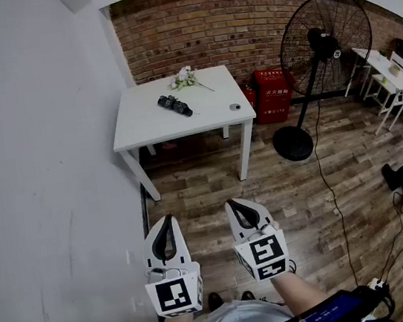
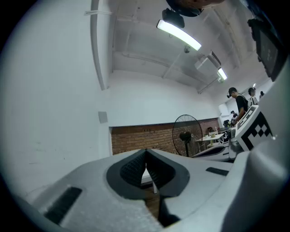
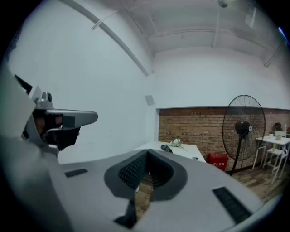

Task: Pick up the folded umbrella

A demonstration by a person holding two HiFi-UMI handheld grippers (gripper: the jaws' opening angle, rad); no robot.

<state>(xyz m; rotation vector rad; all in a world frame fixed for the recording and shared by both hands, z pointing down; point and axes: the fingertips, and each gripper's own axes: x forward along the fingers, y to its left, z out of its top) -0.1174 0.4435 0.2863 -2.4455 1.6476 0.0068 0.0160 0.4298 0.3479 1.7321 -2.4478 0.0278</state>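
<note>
On white table [image 1: 143,124], folded umbrella [image 1: 175,105]; left tongs [image 1: 167,218], right tongs [image 1: 233,204] closed, empty.

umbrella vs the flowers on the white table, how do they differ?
The folded umbrella is black; the flowers are white with green. The umbrella is a compact, stubby bundle; the flowers are a loose sprig with a thin stem trailing right. The umbrella lies nearer the middle of the white table; the flowers lie by its far edge. Both lie on it, untouched.
</note>
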